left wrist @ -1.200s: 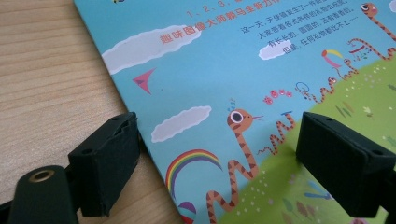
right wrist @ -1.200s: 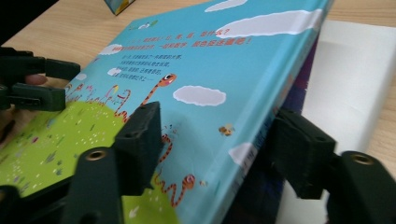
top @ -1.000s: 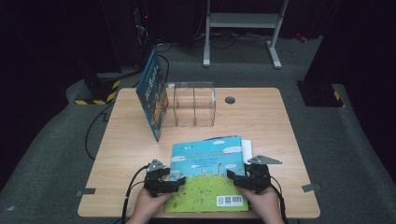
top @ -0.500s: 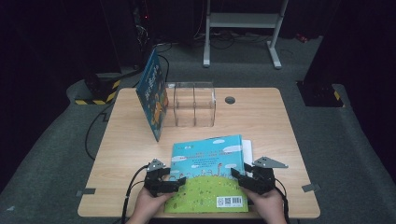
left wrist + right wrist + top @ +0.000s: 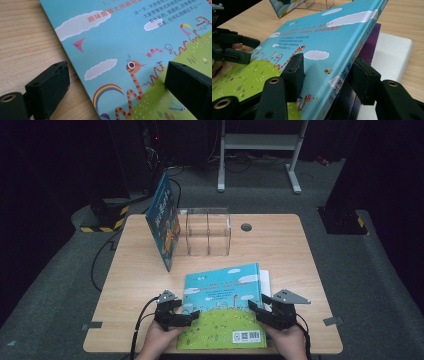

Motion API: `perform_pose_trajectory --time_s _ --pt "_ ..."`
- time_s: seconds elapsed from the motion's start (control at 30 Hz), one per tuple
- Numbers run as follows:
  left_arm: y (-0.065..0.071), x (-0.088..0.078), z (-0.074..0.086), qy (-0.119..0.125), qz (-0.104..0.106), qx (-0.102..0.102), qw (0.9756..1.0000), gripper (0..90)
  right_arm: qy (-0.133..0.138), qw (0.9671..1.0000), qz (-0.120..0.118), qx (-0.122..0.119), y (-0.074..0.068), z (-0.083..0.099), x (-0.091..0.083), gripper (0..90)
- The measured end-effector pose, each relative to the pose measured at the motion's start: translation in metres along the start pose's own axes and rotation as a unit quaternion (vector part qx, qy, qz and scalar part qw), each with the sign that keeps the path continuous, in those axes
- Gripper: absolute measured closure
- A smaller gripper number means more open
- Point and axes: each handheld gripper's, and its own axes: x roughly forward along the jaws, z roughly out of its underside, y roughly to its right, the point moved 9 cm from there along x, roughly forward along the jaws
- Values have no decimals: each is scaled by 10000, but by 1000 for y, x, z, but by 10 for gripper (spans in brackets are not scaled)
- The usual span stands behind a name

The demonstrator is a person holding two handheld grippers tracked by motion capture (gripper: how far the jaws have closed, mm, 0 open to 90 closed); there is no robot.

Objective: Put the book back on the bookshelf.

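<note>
In the high view, a picture book (image 5: 223, 307) is being flanked at its near end by the left gripper (image 5: 186, 316) and the right gripper (image 5: 259, 312); beyond them a clear acrylic organizer (image 5: 208, 231) and a second book (image 5: 163, 226), leaning against it, are being shown on the wooden table (image 5: 280, 250). In the left gripper view, the jaws have just been opening and are being held wide, one over bare wood, the other over the cover, nothing being gripped. In the right gripper view, the book's spine edge is being clamped, one pad on the cover and one beneath, that edge being lifted above a white book (image 5: 392, 50) and a purple one (image 5: 369, 47).
</note>
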Motion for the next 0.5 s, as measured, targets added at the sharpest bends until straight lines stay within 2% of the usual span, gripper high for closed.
perform_pose_trajectory --time_s 0.33,0.5 --pt "1 0 -1 5 197 -133 9997 24 127 9997 33 -214 -5 -5 -7 474" --pt "3 2 -2 -9 272 -177 9995 18 158 9996 42 -246 -5 -5 -7 474"
